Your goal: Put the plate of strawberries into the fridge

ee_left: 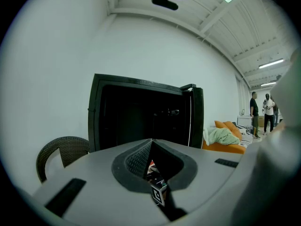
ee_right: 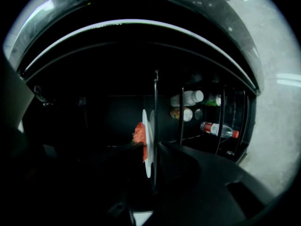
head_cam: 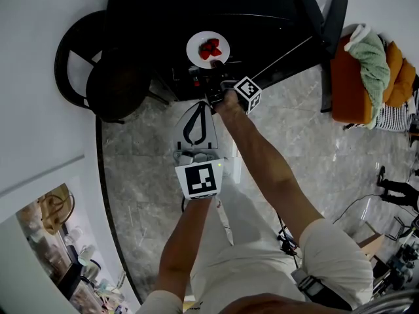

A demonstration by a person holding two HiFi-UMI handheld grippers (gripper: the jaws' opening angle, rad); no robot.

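Note:
A white plate (head_cam: 208, 48) carrying red strawberries (head_cam: 209, 47) is held level in the open front of the black fridge (head_cam: 196, 5). My right gripper (head_cam: 218, 65) is shut on the plate's near rim. In the right gripper view the plate (ee_right: 149, 142) shows edge-on between the jaws, with the strawberries (ee_right: 139, 134) on its left face and the dark fridge interior behind. I cannot tell whether the plate rests on a shelf. My left gripper (head_cam: 199, 105) hangs shut and empty in front of the fridge (ee_left: 141, 117), below the right one.
The fridge door (head_cam: 332, 25) stands open at the right, its racks holding bottles (ee_right: 188, 99). A wicker chair (head_cam: 98, 70) is left of the fridge. An orange sofa with a green cloth (head_cam: 370, 67) is at the right. People (ee_left: 263, 112) stand far off.

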